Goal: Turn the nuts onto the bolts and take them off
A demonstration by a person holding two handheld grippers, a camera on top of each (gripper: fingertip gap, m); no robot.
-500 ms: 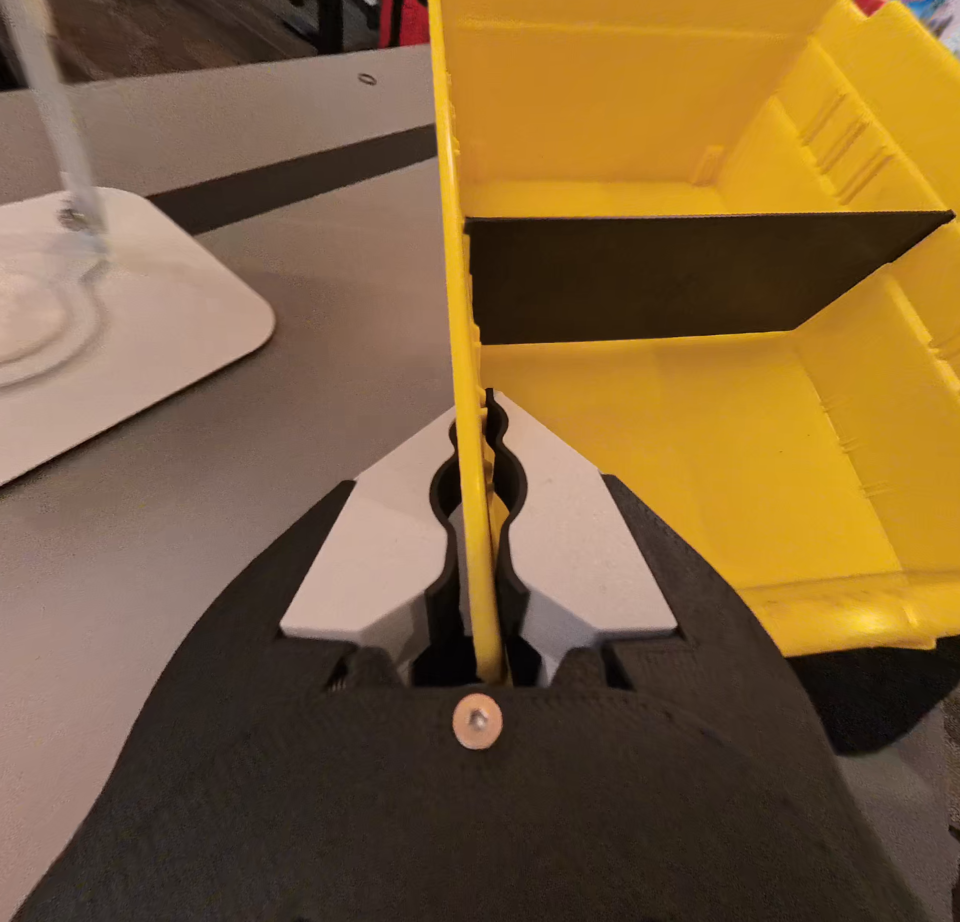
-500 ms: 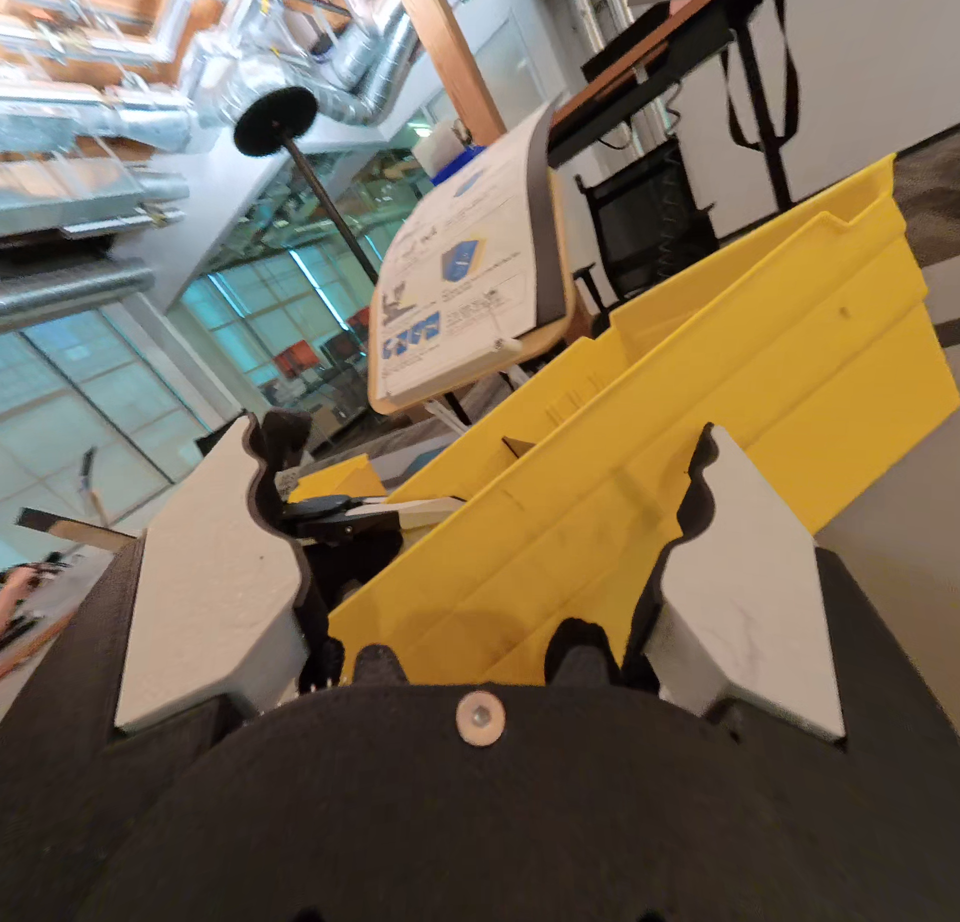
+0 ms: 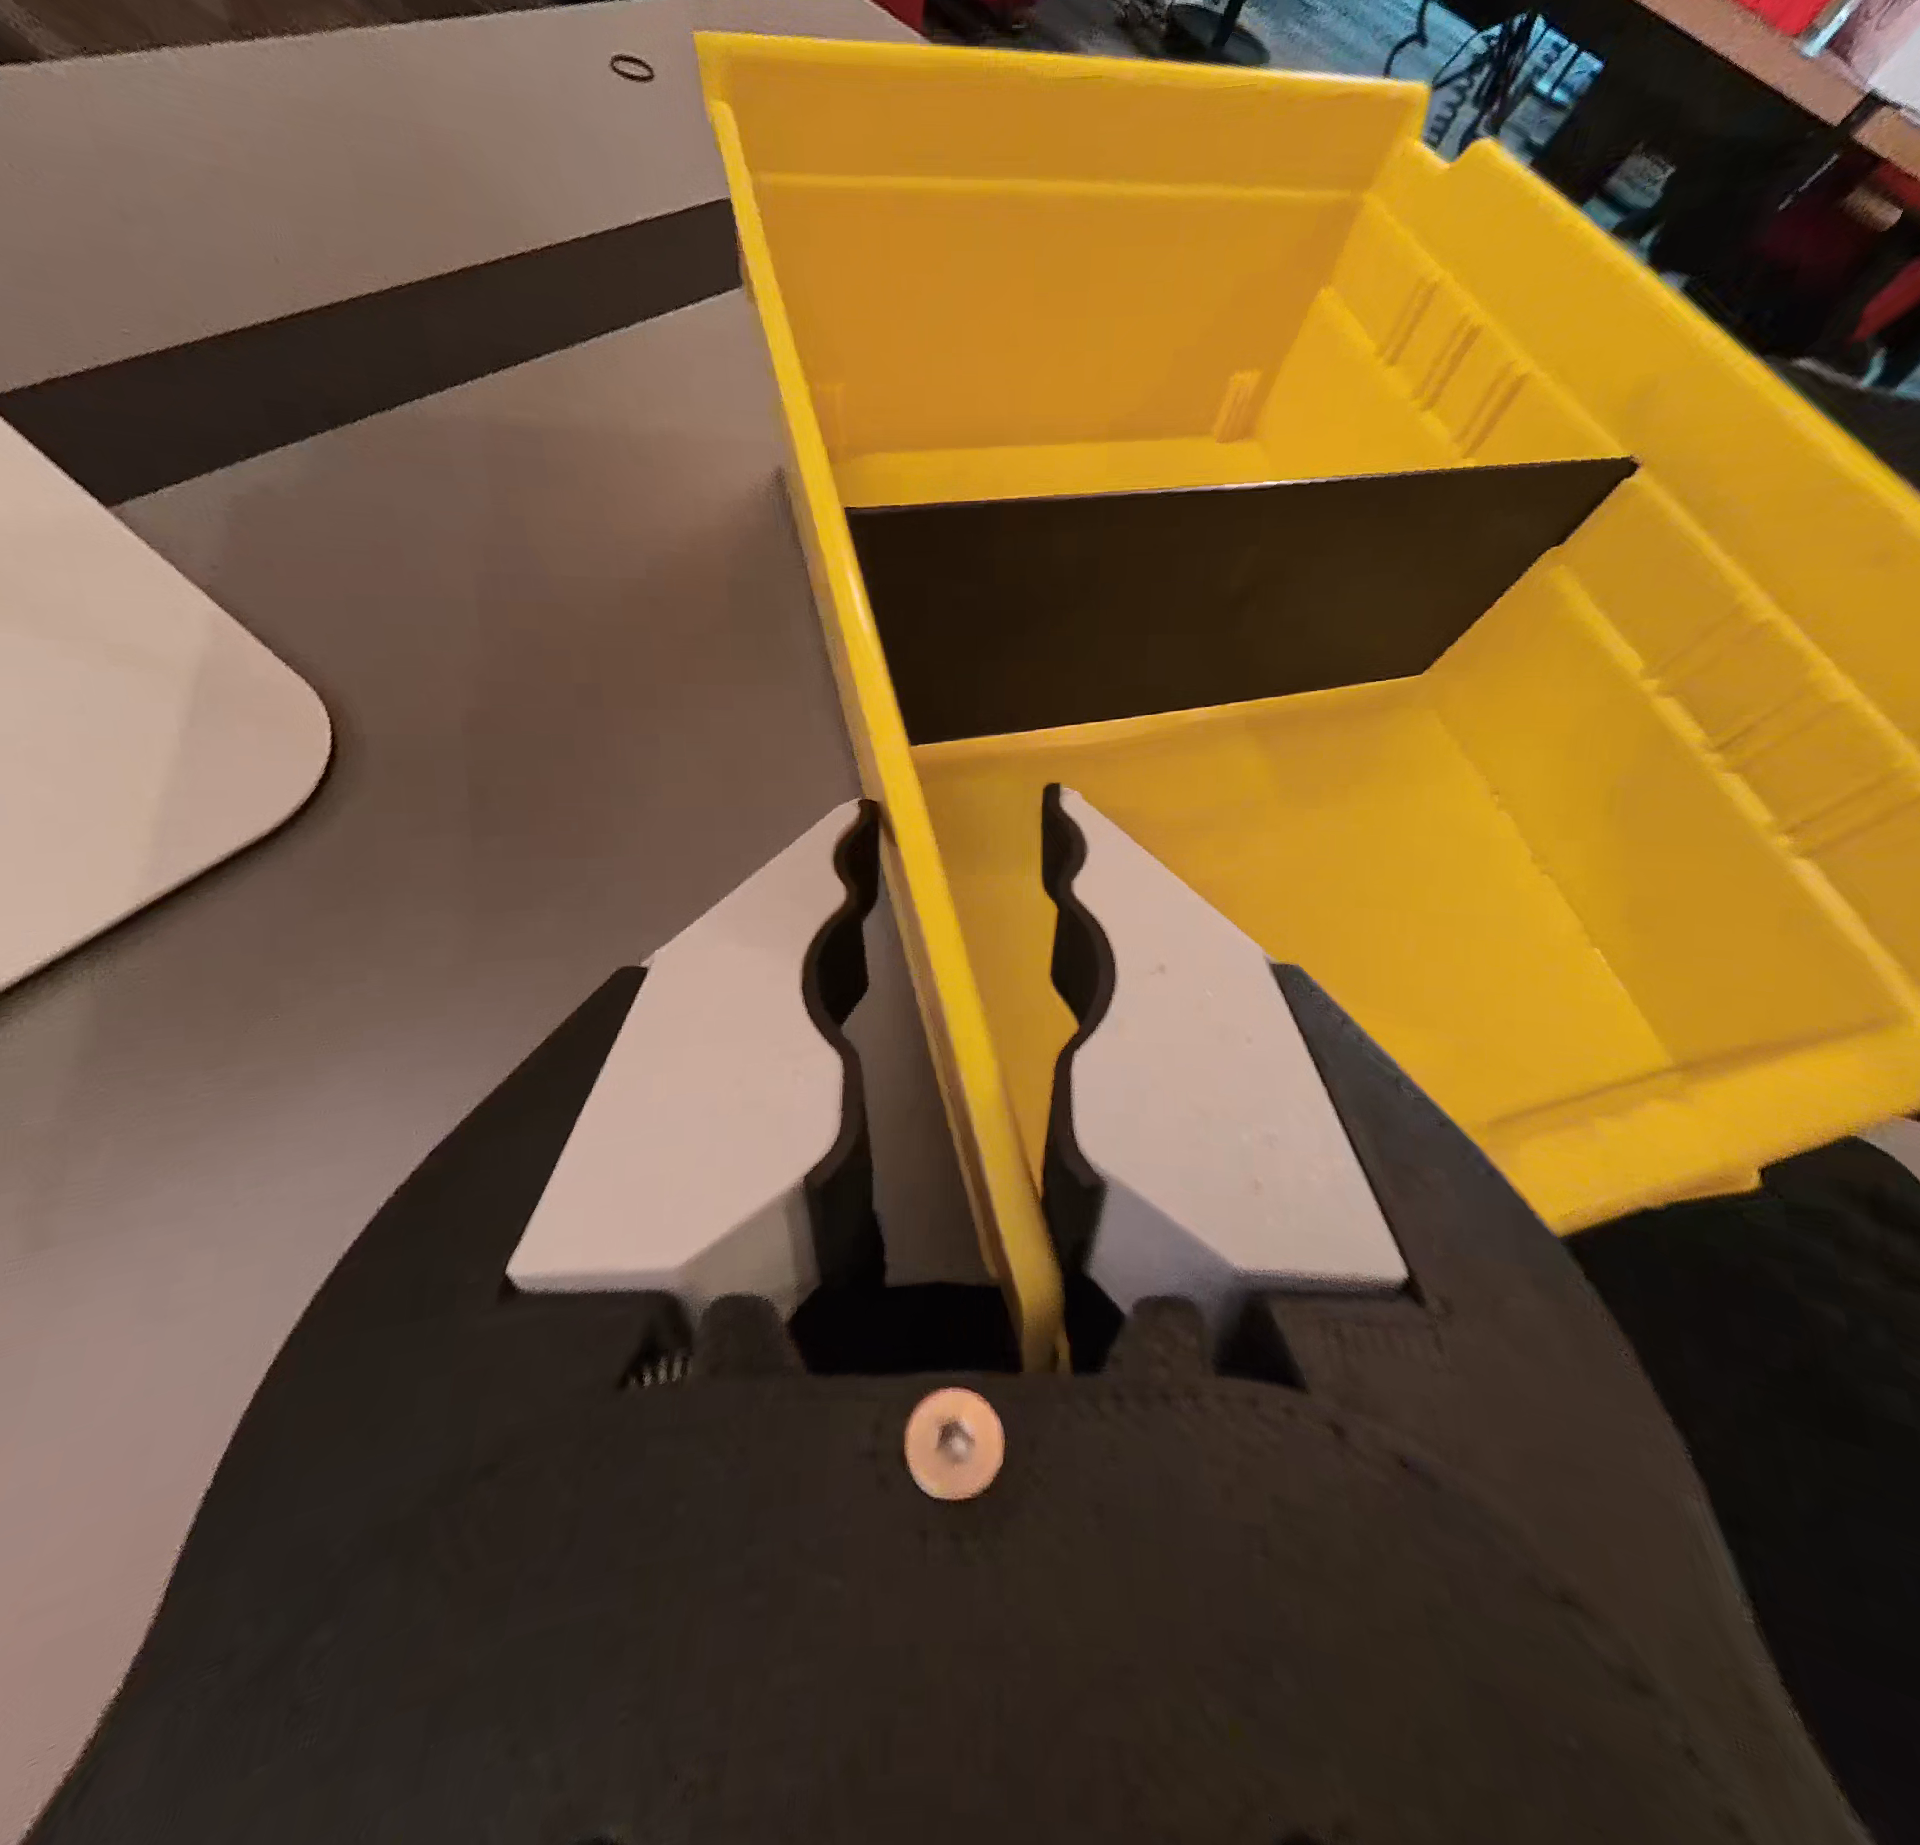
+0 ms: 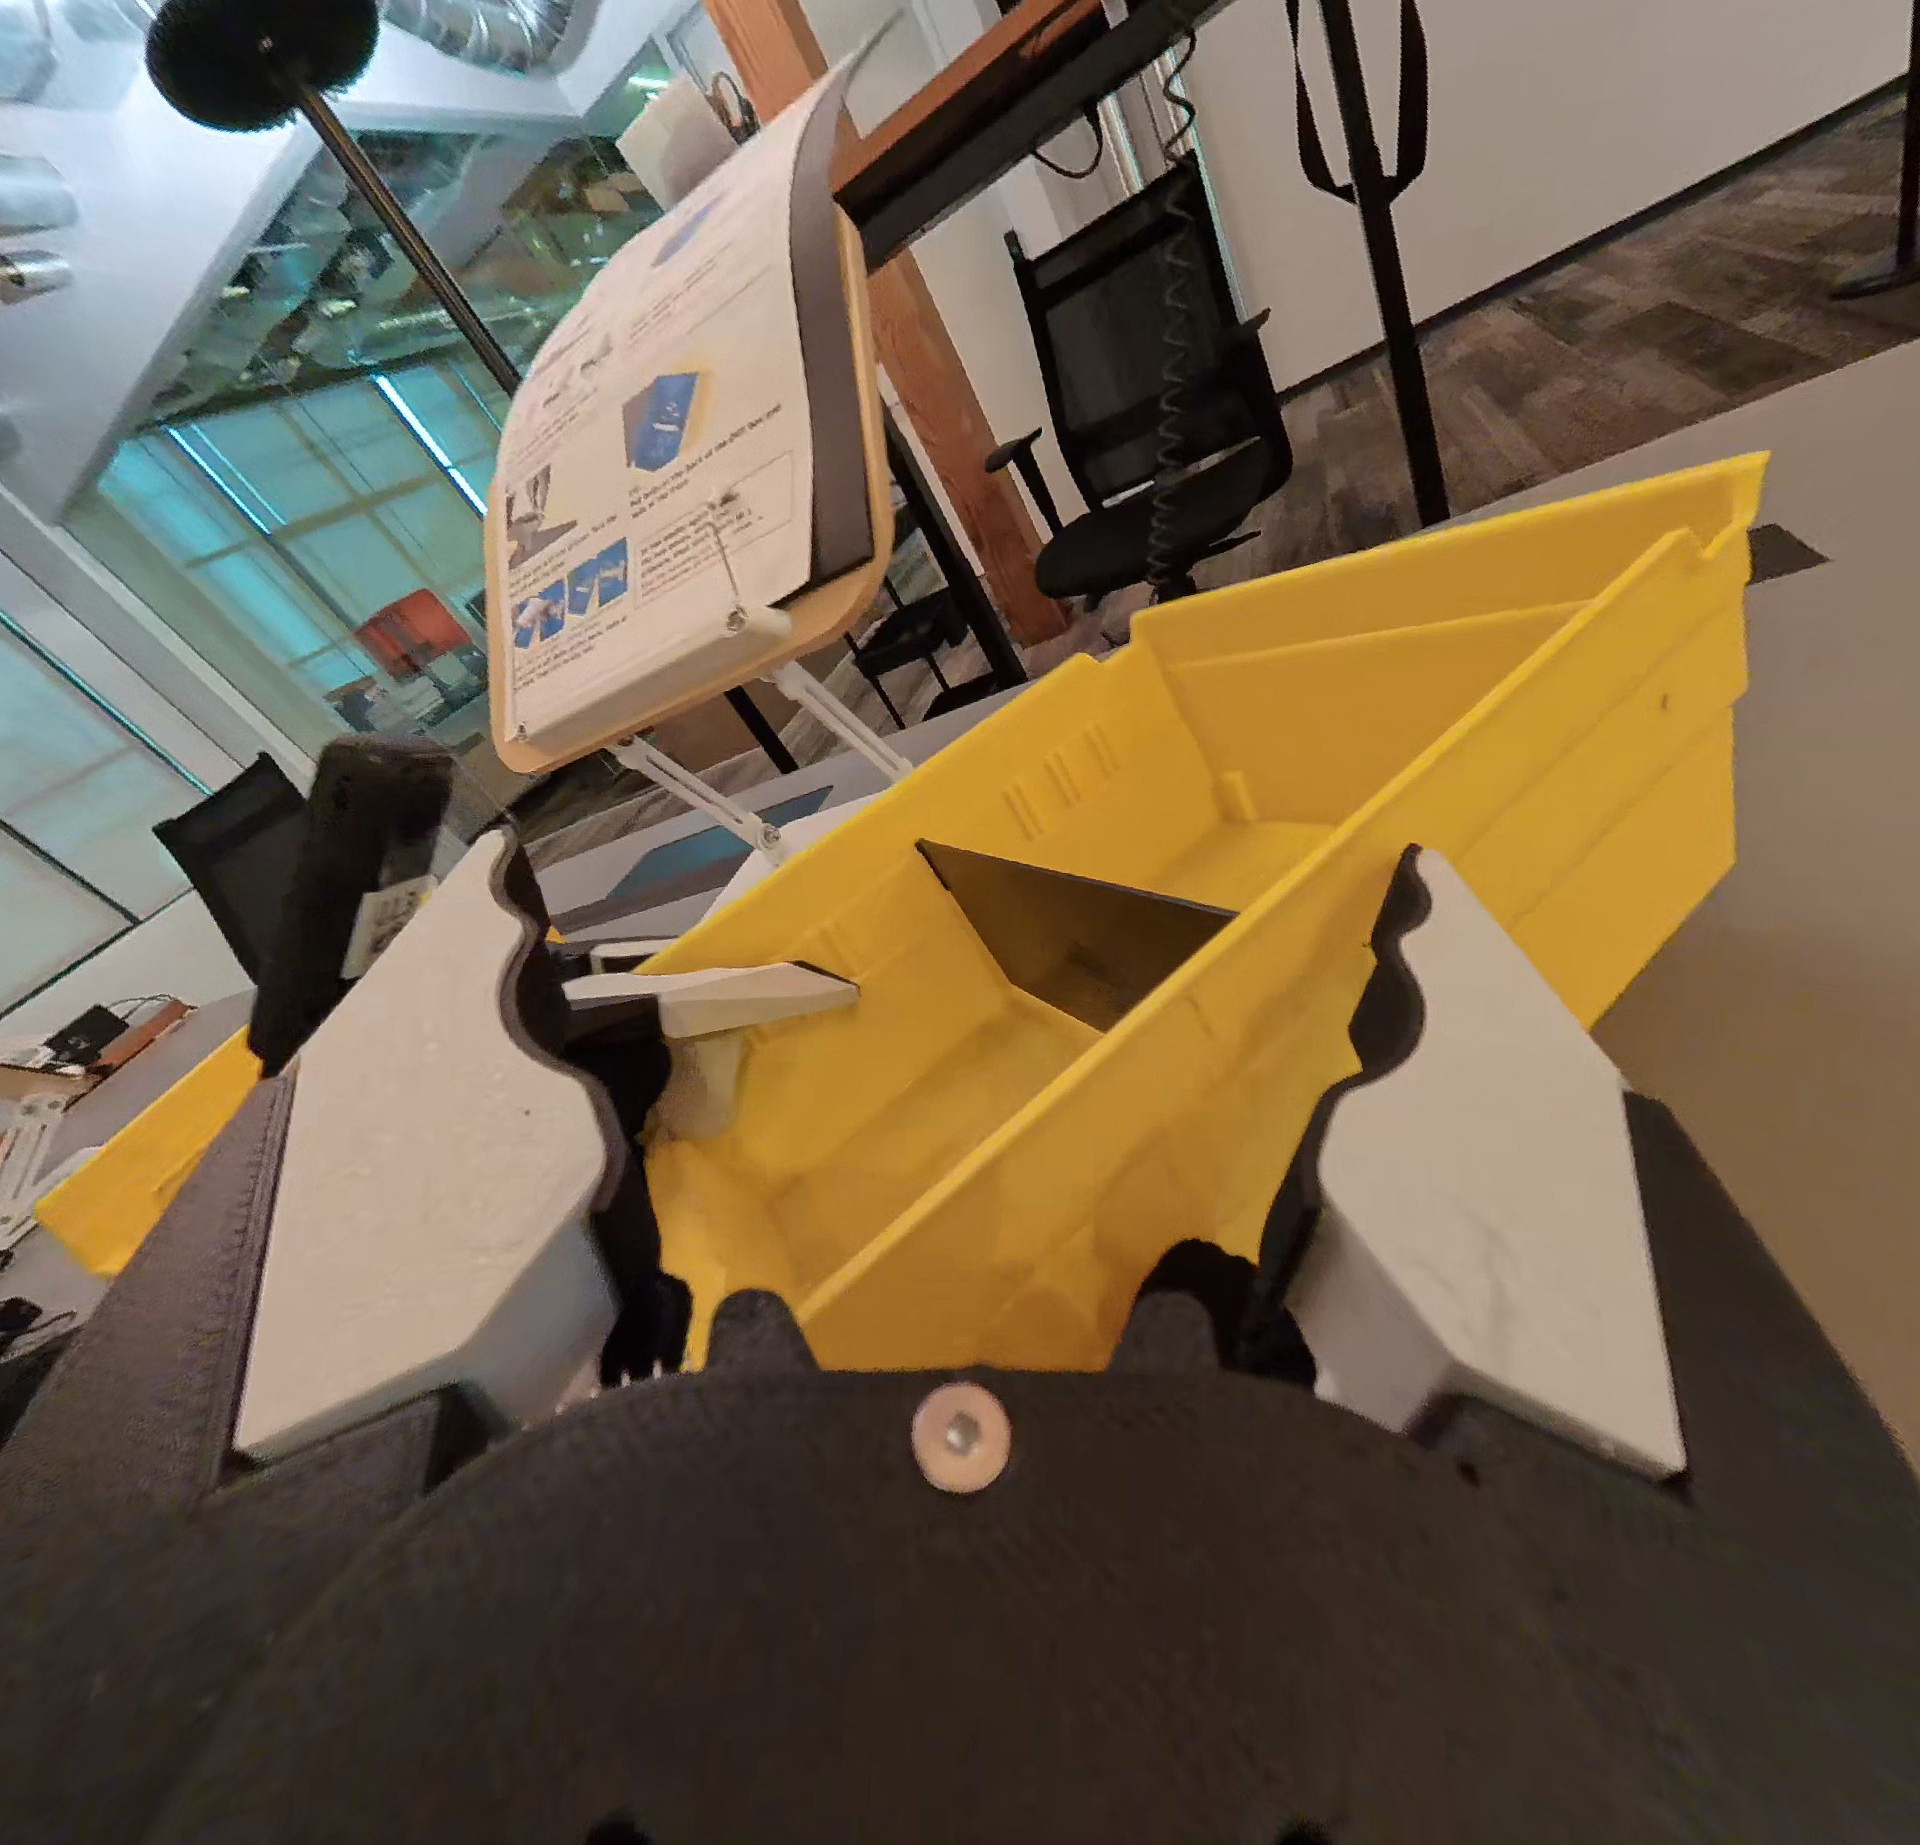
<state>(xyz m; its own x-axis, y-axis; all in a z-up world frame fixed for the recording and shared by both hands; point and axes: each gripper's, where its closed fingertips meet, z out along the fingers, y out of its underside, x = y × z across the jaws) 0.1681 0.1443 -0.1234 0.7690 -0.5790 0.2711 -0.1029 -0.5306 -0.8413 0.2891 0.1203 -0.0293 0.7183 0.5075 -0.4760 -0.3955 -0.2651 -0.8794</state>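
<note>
Left gripper point(image 3: 961, 808) jaws now spread, yellow bin point(image 3: 1299, 860) wall released; right gripper point(image 4: 961, 850) jaws spread wide beside bin; no nuts seen.

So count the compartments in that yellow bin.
2. The yellow bin is split by one black divider: a far compartment behind it, a near compartment beside the left gripper. Both look empty.

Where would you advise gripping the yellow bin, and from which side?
Grip the yellow bin by its thin upright side wall, coming down over the top edge, one finger inside and one outside. The wall is narrow enough to fit between the left gripper fingers, which already straddle it; the black divider sits farther along.
</note>
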